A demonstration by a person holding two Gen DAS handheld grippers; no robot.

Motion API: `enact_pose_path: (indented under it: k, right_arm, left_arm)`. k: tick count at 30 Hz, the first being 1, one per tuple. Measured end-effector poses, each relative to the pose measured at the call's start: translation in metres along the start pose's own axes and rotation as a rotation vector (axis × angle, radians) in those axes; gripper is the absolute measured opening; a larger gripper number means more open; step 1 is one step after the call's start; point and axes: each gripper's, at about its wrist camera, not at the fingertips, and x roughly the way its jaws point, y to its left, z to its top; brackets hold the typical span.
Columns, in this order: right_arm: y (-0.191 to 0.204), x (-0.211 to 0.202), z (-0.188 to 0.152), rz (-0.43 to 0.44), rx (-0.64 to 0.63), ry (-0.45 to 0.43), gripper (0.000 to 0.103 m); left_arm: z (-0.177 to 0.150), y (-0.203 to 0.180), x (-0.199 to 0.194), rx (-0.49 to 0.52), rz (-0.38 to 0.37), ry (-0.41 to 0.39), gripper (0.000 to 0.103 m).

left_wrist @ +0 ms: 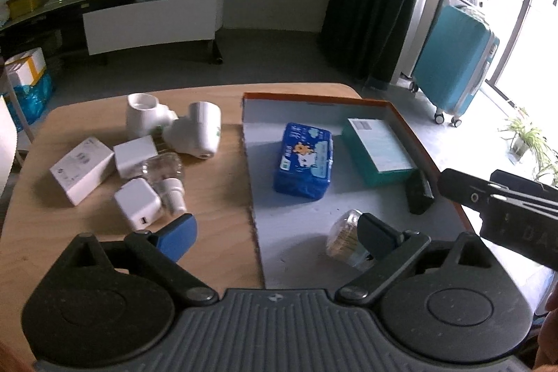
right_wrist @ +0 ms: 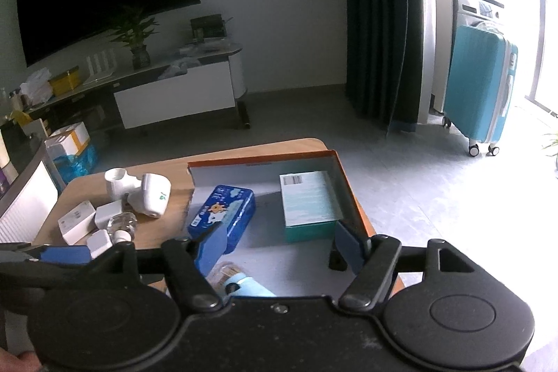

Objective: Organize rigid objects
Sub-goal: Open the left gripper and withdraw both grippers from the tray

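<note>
Left wrist view: the left gripper (left_wrist: 275,234) hangs wide open and empty over the box (left_wrist: 394,108) edge. The loose stuff lies ahead-left on the table (left_wrist: 216,197); the white charger (left_wrist: 137,203) is closest, just beyond the blue left finger, with the clear spray bottle (left_wrist: 167,175) touching it, long axis pointing toward me.

Right wrist view: the right gripper (right_wrist: 277,243) is spread open too, holding nothing, over the box interior, well apart from that pile. I'd say the left hand is the nearer one.

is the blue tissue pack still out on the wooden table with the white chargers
No, the blue tissue pack lies inside the orange-rimmed cardboard box, beside the teal box, apart from the white chargers.
</note>
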Motion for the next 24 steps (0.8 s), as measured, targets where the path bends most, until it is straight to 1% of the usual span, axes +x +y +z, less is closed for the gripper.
enact_pose_path:
  k: [24]
  right_arm:
    - [0.068, 0.006, 0.001, 0.102, -0.11, 0.026, 0.083]
  left_arm:
    - [-0.005, 0.064, -0.029, -0.104, 0.079, -0.037, 0.101]
